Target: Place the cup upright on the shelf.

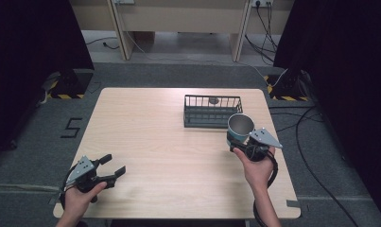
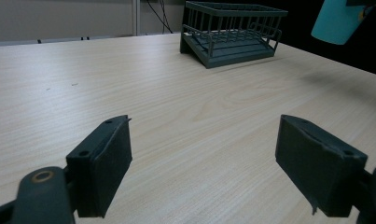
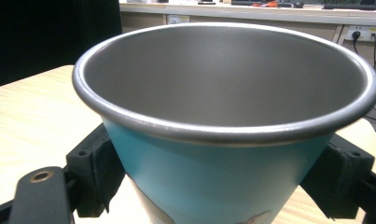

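A teal cup (image 1: 239, 128) with a bare metal inside hangs above the table's right side, and my right gripper (image 1: 236, 143) is shut on it. In the right gripper view both black jaws press the cup (image 3: 223, 177) from either side, mouth up and empty. The cup (image 2: 337, 21) also shows at the top right of the left gripper view. My left gripper (image 1: 113, 165) is open near the table's front left corner, its jaws wide apart over bare wood (image 2: 204, 154) with nothing between them.
A dark wire basket (image 1: 212, 111) sits at the back right of the wooden table (image 1: 169, 156), with a small dark object (image 1: 213, 100) inside near its far wall. The basket (image 2: 232, 32) lies ahead of the left gripper. Cables trail on the floor at right.
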`<state>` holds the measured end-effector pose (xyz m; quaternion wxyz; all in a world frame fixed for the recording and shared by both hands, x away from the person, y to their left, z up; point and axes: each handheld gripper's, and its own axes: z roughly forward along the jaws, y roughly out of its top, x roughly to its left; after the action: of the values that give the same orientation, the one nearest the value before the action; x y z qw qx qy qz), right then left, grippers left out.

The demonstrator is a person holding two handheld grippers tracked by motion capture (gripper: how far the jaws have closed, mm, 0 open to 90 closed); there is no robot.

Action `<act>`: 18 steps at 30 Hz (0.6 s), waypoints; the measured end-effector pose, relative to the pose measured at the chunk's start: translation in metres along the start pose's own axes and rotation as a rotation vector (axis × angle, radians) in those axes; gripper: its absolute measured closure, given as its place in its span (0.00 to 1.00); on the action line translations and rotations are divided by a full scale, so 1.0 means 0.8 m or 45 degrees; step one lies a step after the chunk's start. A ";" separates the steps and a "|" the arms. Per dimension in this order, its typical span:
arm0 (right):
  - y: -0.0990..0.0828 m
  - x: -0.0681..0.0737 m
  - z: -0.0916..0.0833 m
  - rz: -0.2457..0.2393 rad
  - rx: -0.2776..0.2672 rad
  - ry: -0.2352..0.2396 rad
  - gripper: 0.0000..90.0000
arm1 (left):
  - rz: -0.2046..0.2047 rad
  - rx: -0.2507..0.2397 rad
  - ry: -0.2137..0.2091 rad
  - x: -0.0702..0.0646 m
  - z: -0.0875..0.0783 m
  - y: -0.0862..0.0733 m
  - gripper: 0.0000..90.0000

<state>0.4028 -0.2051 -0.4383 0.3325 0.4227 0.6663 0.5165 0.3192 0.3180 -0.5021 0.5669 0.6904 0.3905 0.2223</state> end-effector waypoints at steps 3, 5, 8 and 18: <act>0.002 0.001 0.003 0.004 -0.001 0.002 0.20 | -0.001 -0.003 0.002 0.000 -0.001 0.000 0.20; 0.004 0.000 0.005 0.003 -0.004 0.002 0.20 | -0.001 -0.003 0.003 0.000 -0.001 0.000 0.20; 0.008 0.000 0.008 0.005 -0.011 0.001 0.20 | -0.002 -0.003 0.002 0.000 -0.001 0.000 0.20; 0.016 -0.001 0.018 0.006 -0.015 -0.005 0.20 | -0.003 -0.004 0.003 0.001 -0.001 0.000 0.20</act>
<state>0.4186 -0.1988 -0.4298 0.3353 0.4234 0.6614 0.5204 0.3190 0.3187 -0.5018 0.5678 0.6888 0.3916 0.2232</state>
